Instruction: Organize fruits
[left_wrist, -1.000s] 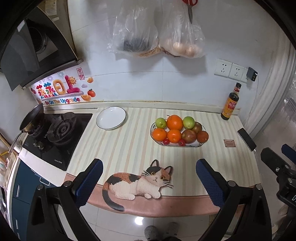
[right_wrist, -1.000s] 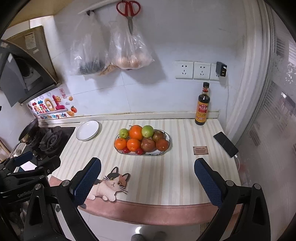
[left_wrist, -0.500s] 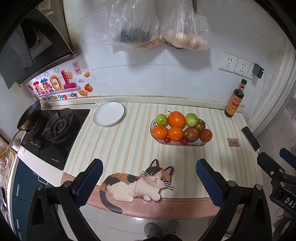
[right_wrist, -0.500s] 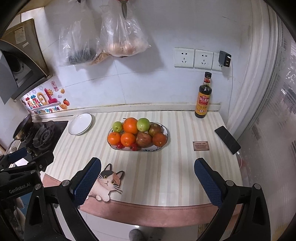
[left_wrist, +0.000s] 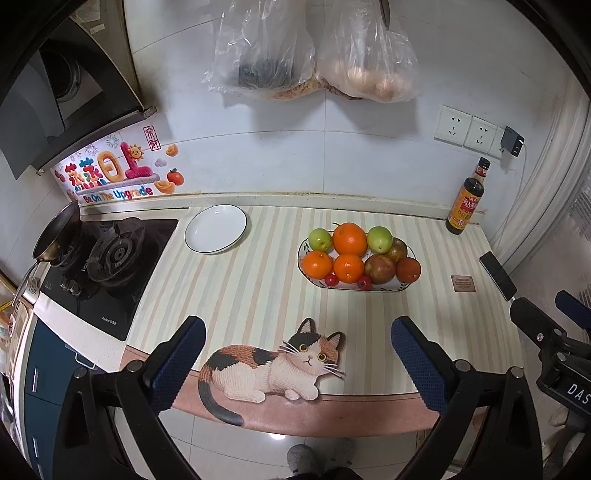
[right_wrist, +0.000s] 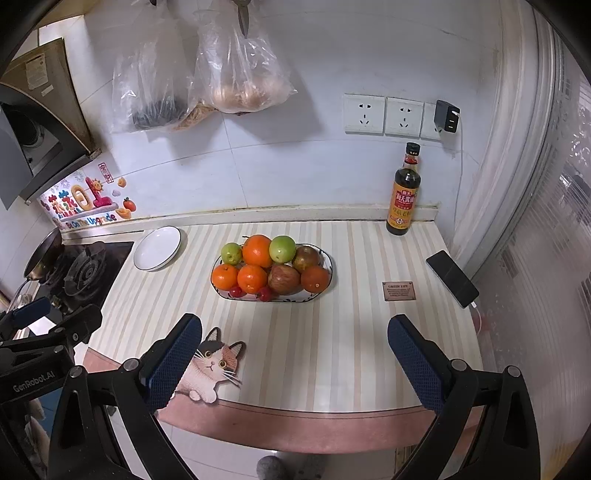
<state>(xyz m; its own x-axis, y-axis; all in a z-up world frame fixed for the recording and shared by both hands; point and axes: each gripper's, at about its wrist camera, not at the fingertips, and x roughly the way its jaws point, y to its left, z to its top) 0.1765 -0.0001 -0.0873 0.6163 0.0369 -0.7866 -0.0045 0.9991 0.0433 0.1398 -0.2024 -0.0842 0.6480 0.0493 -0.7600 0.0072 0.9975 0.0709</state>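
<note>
An oval dish on the striped counter holds a pile of fruit: oranges, green apples, reddish apples and small red fruits. An empty white plate lies to its left by the stove. My left gripper is open and empty over the counter's front edge. My right gripper is open and empty, also at the front edge, well short of the dish.
A gas stove with a pan is at the left. A sauce bottle stands at the back right. A phone and a small card lie at the right. Bags hang on the wall.
Both grippers have moved forward and a little lower toward the counter; the fruit dish and plate look larger. Both stay open. Nothing on the counter has moved.
</note>
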